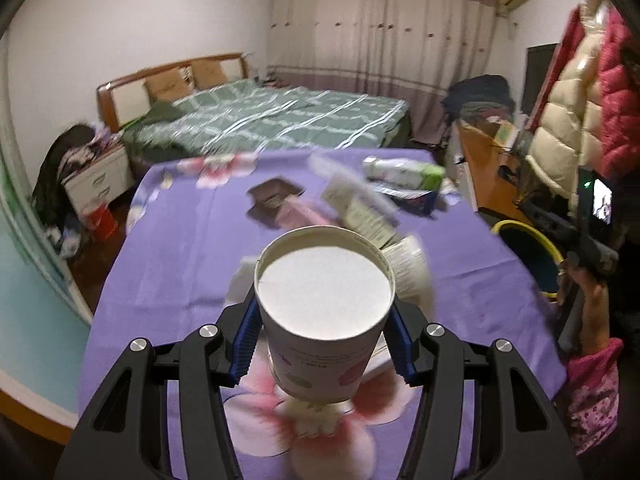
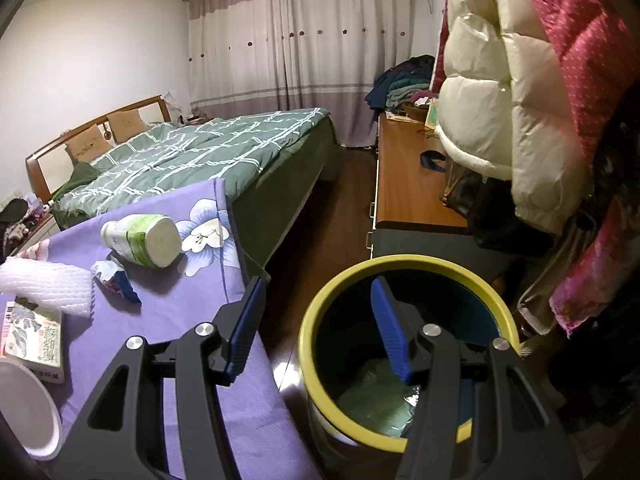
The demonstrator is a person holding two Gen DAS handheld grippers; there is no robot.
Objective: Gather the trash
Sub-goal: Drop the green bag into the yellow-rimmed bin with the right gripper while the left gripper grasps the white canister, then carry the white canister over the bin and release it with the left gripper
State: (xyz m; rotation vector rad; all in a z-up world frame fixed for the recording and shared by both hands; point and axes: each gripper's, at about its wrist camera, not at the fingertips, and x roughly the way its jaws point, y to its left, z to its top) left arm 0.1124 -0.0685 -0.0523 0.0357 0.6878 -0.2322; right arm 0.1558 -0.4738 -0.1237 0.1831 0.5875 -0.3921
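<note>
My left gripper (image 1: 322, 344) is shut on a white paper cup (image 1: 324, 292), held bottom-up above the purple flowered tablecloth (image 1: 180, 240). My right gripper (image 2: 316, 324) is open and empty, hovering over the rim of a yellow-rimmed trash bin (image 2: 400, 268) beside the table; crumpled greenish wrapping (image 2: 376, 404) lies inside. On the table lie a white-and-green bottle (image 2: 140, 240) on its side, a white foam net sleeve (image 2: 44, 280), a crumpled blue wrapper (image 2: 116, 280), and a printed box (image 2: 34, 336). The bin (image 1: 532, 248) also shows in the left wrist view.
A green-quilted bed (image 2: 192, 160) stands behind the table. A wooden dresser (image 2: 408, 184) and hanging puffy coats (image 2: 520, 100) crowd the right side. A dark box (image 1: 274, 196) and more cartons (image 1: 360, 204) lie on the table. A white bowl rim (image 2: 24, 408) shows at left.
</note>
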